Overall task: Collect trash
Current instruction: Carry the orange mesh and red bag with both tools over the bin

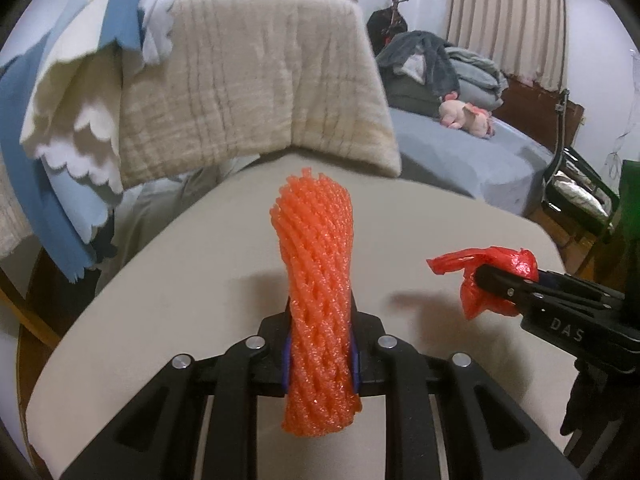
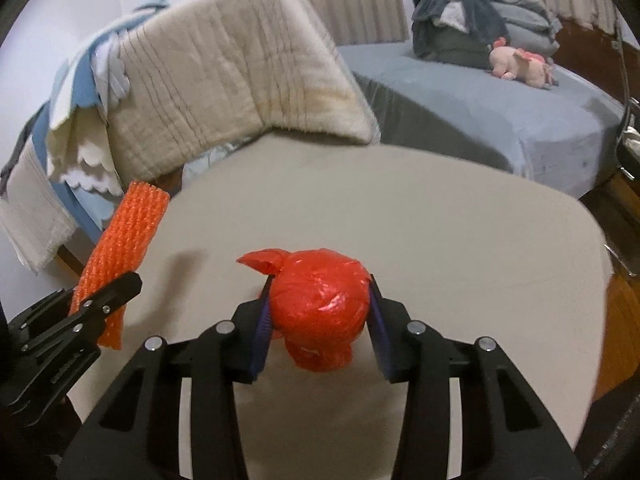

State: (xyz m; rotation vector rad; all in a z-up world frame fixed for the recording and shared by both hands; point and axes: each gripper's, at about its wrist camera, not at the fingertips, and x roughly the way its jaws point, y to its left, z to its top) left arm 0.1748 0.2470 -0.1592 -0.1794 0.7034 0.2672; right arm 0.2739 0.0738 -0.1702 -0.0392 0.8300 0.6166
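Note:
An orange foam fruit net [image 1: 316, 264] stands upright between the pads of my left gripper [image 1: 320, 344], which is shut on its lower half above the beige table [image 1: 180, 280]. To its right, my right gripper [image 1: 494, 280] grips a crumpled red plastic bag [image 1: 516, 264], held just off the tabletop. In the right wrist view the red bag [image 2: 320, 300] is a tied ball squeezed between both blue pads of the right gripper [image 2: 320, 316]. The foam net [image 2: 128, 232] leans at the left in the left gripper [image 2: 116, 292].
A beige quilted cloth [image 1: 248, 80] and blue and white fabrics [image 1: 76, 132] hang over a chair back beyond the table's far edge. A bed [image 1: 460, 156] with a pink plush toy [image 1: 464, 116] and a clothes pile [image 1: 432, 64] lies at the far right.

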